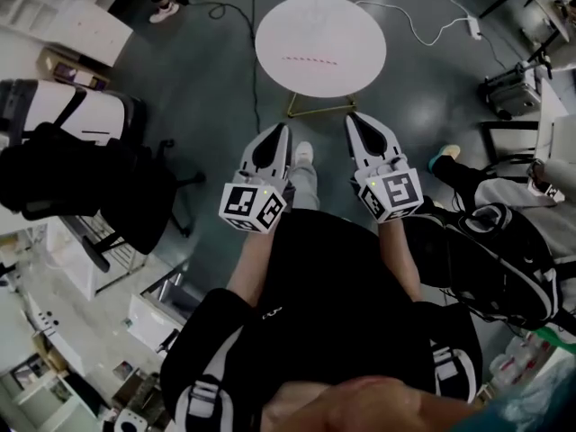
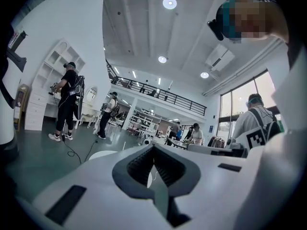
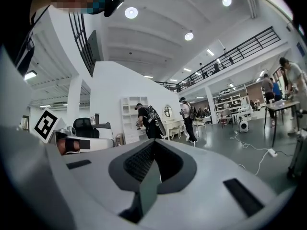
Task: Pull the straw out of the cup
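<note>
Prob. open-plan lab/studio: mezzanine (image 2: pixel 158 94), ppl w/ backpack rigs (image 2: pixel 67 99), floor cables (image 1: pixel 255 79).

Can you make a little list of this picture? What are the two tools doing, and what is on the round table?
left tool: shut, holding nothing
right tool: shut, holding nothing
where they are: side by side, above the floor, short of the table
table: round, white, ahead of both tools
on the table: a thin red-striped stick, maybe the straw, lying flat
cup: cannot make one out
</note>
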The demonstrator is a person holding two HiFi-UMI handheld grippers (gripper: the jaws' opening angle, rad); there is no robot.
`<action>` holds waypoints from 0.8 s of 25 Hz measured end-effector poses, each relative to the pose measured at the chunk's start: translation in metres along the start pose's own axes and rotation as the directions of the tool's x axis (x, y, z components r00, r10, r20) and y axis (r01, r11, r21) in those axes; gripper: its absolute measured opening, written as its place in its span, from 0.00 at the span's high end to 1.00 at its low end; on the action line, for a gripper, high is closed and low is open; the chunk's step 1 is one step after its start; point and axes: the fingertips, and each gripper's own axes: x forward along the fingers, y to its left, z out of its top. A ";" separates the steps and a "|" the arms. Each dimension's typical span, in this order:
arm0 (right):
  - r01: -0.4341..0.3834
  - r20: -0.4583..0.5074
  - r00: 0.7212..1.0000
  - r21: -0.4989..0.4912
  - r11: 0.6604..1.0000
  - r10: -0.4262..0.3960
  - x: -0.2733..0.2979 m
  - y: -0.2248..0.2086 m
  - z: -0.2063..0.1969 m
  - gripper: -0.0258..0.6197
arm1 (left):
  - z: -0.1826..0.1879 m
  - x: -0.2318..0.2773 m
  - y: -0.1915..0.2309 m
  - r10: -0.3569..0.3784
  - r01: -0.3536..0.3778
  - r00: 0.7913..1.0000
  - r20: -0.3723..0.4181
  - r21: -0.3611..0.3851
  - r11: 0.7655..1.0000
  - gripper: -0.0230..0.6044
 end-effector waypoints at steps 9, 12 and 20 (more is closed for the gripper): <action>0.033 -0.038 0.999 0.036 0.999 -0.031 0.063 -0.023 0.003 0.94 | 0.019 0.052 0.046 -0.024 0.022 0.999 -0.027 -0.046 0.999 0.95; 0.044 -0.027 0.999 0.044 0.998 -0.043 0.089 -0.031 0.010 0.94 | 0.026 0.069 0.060 -0.036 0.034 0.998 -0.048 -0.038 0.999 0.95; 0.088 0.018 0.996 0.059 0.994 -0.089 0.146 -0.061 0.023 0.94 | 0.046 0.124 0.091 -0.090 0.090 0.993 -0.072 0.000 0.996 0.95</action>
